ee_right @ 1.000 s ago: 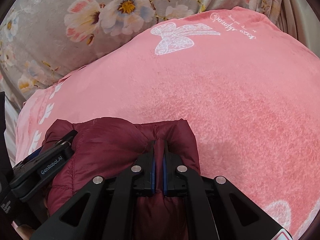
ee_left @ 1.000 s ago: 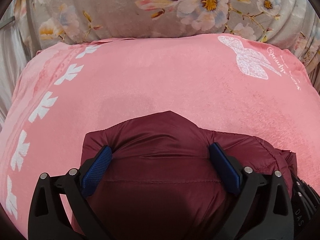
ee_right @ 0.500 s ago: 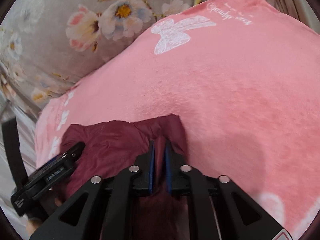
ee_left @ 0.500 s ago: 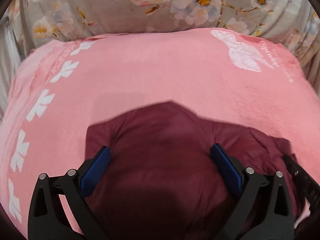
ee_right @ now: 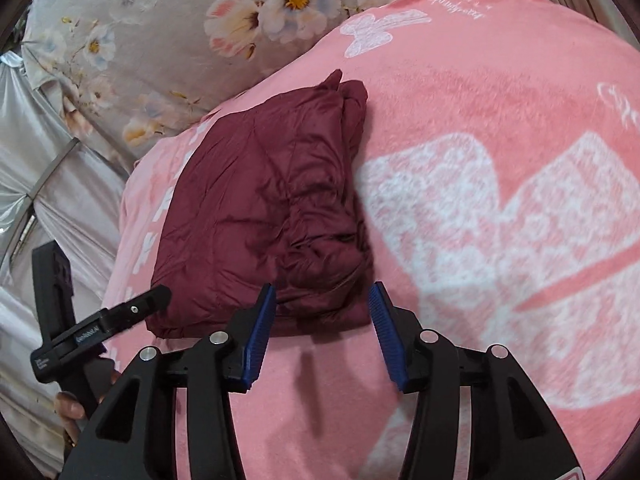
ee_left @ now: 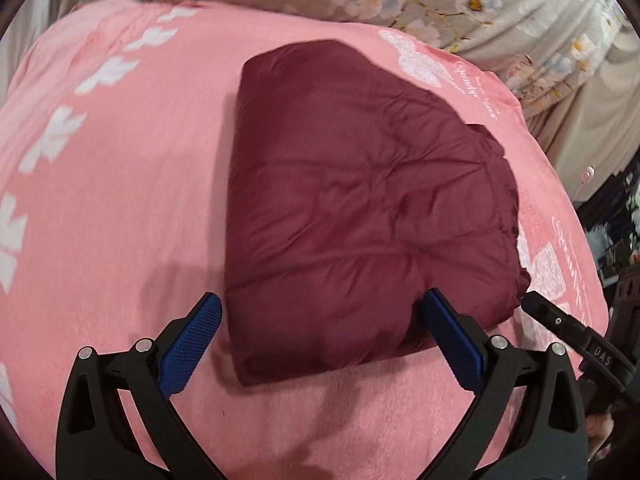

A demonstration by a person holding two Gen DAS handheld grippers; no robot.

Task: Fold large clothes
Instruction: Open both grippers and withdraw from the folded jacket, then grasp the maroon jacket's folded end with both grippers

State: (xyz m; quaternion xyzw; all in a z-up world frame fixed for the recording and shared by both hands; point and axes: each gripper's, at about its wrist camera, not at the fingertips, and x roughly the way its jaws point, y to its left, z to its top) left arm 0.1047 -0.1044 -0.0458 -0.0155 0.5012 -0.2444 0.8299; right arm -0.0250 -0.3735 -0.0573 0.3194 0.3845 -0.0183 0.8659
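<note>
1. Present state. The folded maroon jacket lies as a compact padded bundle on the pink blanket that covers the bed, with the floral pillow beyond it. The left tongs stand wide apart with no fabric pinched; their blue pads sit at the near edge of the bundle. The right tongs have just been opening, and their pads stand apart at the near right corner with nothing pressed between them.

2. Risk: spring-back. The jacket is puffy, quilted material. With both tongs released, trapped air may push the top layer up and loosen the fold. Cause: no weight or pressure on the bundle.

3. Risk: loose right edge. In the right wrist view the right side of the bundle is bunched and wrinkled, with a small flap poking up at the far corner. That edge may slide open. Cause: uneven layers stacked on slick fabric.

4. Risk: snagging on withdrawal. Both pairs of pads are just beside the near edge. A pad that catches a seam while pulling away would likely drag the bundle or peel a layer. Cause: textured pads close to fabric.

5. Risk: shifting base. The blanket is soft and rounded. A press off-centre could tip or roll the bundle. Cause: yielding support beneath.

6. Risk: contact between tools. The two tongs are near each other at the same edge; a careless sideways move could knock one against the other.
</note>
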